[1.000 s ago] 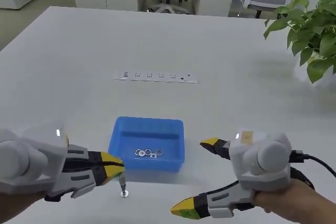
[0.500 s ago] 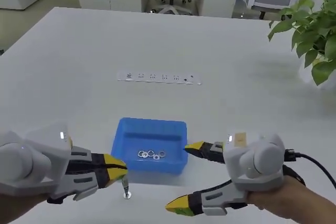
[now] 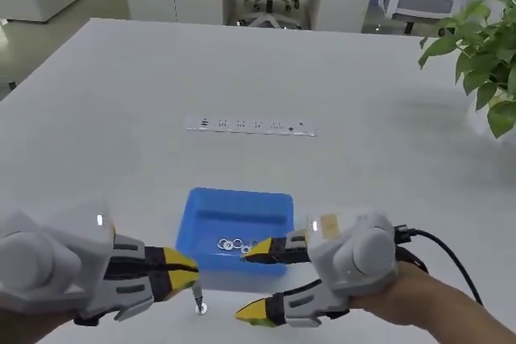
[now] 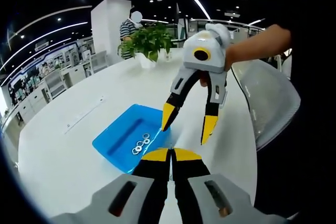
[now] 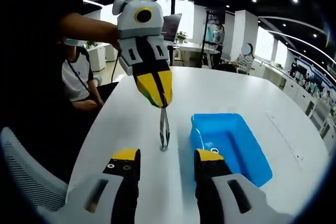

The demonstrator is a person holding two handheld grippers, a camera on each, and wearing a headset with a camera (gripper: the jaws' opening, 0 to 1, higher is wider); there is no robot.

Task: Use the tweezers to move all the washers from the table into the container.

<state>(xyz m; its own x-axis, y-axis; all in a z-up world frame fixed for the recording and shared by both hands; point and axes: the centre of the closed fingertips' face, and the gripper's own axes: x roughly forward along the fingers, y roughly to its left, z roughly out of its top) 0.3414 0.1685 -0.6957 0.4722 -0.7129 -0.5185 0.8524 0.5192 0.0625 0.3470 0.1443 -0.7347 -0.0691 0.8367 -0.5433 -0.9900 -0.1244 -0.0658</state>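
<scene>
- Your left gripper (image 3: 187,270) is pressed together on the tweezers (image 3: 194,289), which hang steeply from its yellow tips down to the bench (image 3: 97,118).
- At the tweezers' points, a small ring that looks like a washer (image 3: 200,308) sits on the bench, just outside the near wall of the blue container (image 3: 210,211).
- Your right gripper (image 3: 248,283) is spread wide and holds nothing. One jaw tip is over the container's near edge, and the other is over the bench, just beside the tweezers.
- Several washers (image 3: 235,244) lie clustered inside the container, close to its near wall.
- Farther out, a white power strip (image 3: 250,126) lies on the bench, and a green plant (image 3: 484,62) stands at its right edge.
</scene>
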